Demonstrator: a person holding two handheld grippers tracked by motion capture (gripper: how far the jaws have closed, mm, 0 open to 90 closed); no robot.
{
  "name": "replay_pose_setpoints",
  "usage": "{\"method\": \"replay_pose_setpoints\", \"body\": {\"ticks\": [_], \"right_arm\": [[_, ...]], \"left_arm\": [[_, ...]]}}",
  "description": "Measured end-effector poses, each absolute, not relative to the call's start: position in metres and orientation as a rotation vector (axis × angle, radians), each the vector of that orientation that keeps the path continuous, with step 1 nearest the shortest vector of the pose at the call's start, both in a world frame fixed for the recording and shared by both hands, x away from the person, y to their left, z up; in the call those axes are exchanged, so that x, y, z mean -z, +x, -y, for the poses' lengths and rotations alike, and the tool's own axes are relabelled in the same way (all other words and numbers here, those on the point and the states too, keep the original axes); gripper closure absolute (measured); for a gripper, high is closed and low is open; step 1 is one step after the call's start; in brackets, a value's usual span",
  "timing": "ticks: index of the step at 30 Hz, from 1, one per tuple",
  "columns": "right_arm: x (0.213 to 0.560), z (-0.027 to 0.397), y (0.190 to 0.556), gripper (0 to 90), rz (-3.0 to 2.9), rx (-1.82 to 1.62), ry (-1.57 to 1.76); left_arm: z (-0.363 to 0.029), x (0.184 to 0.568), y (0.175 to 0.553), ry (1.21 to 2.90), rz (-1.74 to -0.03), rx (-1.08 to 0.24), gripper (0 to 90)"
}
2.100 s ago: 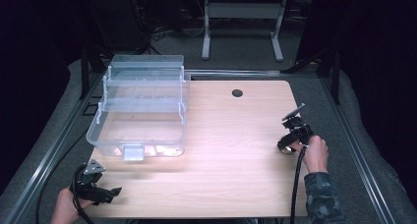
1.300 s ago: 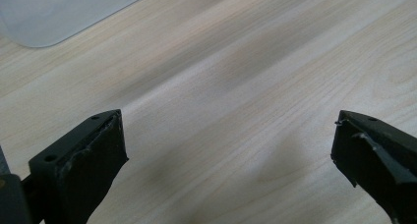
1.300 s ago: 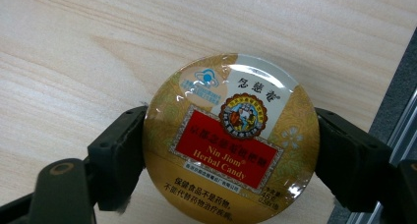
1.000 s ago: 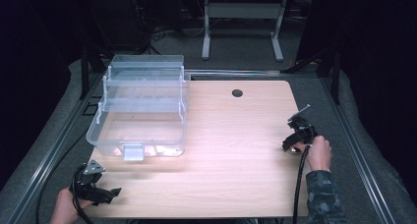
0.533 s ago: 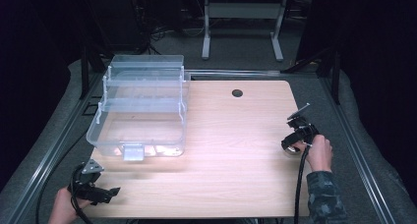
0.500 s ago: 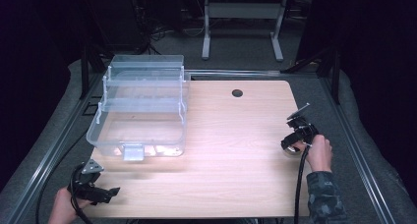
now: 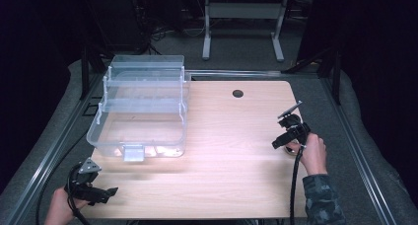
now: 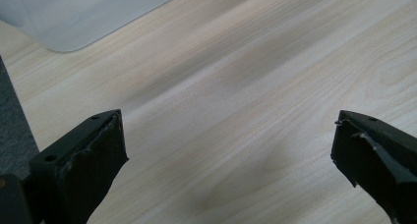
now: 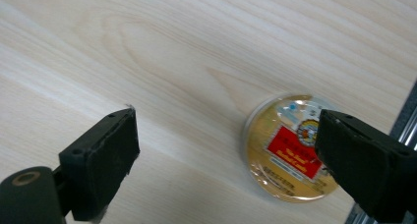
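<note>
Since the earliest high view the right claw (image 7: 281,142) has drifted from well in on the table (image 7: 222,185) toward the table's right edge, while the left claw (image 7: 106,193) has stayed at the near left corner; the clear plastic box (image 7: 143,106) has not shifted from the table's far left part.

In the high view the box stands open with its tiers stepped back and nothing certain inside; the right hand (image 7: 313,153) covers the spot just under its claw, so what lies there cannot be told from above.

The left gripper view has the left claw (image 8: 228,135) spread wide over bare wood, holding nothing, with a corner of the box (image 8: 74,13) at the far left.

The right gripper view supplies what the high view hides: a round flat tin (image 9: 290,148), gold with a red label, lies flat on the table hard by its right edge, partly under one jaw; the right claw (image 9: 226,140) is wide and empty.

The likely step is picking up the tin, perhaps for the box; doing it well probably means sliding the claw toward the table's edge until the tin sits centred between the jaws, then lowering flat to the wood before closing, since so thin a rim could slip out.
</note>
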State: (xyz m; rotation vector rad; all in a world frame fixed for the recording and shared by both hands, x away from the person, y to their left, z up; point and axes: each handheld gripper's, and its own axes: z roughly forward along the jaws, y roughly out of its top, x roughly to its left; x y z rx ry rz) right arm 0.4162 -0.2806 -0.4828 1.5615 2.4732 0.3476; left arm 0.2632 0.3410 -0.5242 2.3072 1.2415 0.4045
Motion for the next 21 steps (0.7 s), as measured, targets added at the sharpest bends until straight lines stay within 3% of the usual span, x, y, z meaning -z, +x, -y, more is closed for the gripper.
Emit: {"method": "replay_pose_setpoints", "body": {"ticks": [21], "right_arm": [[0.496,0.24,0.396,10.3,-2.576,-0.382,1.434]], "left_arm": [[-0.347,0.495,0.27,2.318,-1.234,-0.438,0.3]]}}
